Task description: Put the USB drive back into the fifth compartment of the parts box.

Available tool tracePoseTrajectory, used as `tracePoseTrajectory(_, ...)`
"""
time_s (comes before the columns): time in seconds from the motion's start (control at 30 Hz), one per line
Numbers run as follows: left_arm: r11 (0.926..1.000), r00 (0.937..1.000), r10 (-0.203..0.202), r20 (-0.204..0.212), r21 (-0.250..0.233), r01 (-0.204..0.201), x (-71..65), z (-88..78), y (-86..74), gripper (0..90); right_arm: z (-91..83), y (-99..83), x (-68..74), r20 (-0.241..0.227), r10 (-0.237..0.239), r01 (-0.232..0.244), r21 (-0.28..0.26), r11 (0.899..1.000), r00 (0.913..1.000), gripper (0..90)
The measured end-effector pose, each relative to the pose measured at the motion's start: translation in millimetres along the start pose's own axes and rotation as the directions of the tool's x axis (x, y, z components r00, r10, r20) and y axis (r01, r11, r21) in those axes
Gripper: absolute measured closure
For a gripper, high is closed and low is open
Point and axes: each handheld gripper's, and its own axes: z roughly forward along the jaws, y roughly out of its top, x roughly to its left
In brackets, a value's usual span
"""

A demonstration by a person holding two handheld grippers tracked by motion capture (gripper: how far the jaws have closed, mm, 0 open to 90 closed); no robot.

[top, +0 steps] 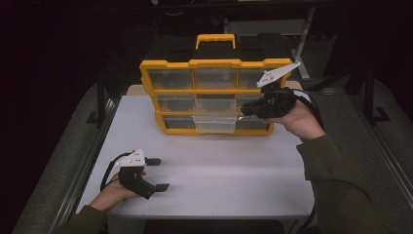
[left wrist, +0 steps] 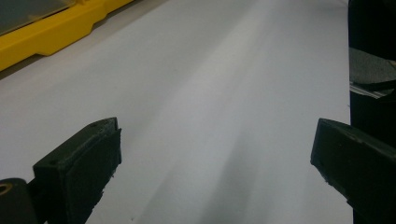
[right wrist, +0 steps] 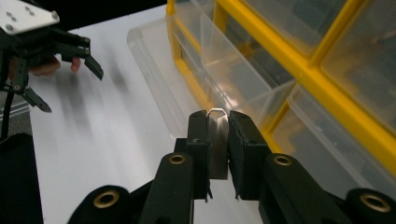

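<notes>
A small shiny metal piece (right wrist: 217, 140) is pinched tight in the right gripper (right wrist: 217, 122), held up beside the yellow drawer box (top: 214, 63) at the desk's far edge, likely for the pulled-out clear drawer (top: 214, 124). The left gripper (top: 157, 174) is rested wide apart and empty near the desk's front left corner.

Desk (top: 209, 175): white, flat top, grey floor (top: 44, 161) on both sides of it.

Organiser (top: 214, 95): yellow frame, upright at the far edge of the desk, three rows of three clear drawers. The bottom middle drawer (top: 214, 124) is pulled partway out over the desk. A yellow carry handle (top: 215, 41) sits on top.

Metal rail (top: 80, 183): runs along the left side of the desk.

Black stands: one (top: 100, 100) left of the desk, one (top: 371, 95) right of it.

Grey bar (top: 304, 46): leans beyond the far right corner of the desk.
</notes>
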Motion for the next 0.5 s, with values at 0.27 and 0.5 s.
tracePoseTrajectory(0.27,1.0,1.0,0.001,0.0,0.0,-0.001,-0.2,-0.2,-0.1,1.1,9.4,18.8,0.2,-0.014,-0.012,0.012,-0.011,1.0,0.9998,77.6)
tracePoseTrajectory(0.5,1.0,1.0,0.001,0.0,0.0,-0.001,-0.3,-0.4,-0.1,1.1,22.8,27.7,0.2,-0.03,-0.019,0.019,-0.005,1.0,0.9994,77.4)
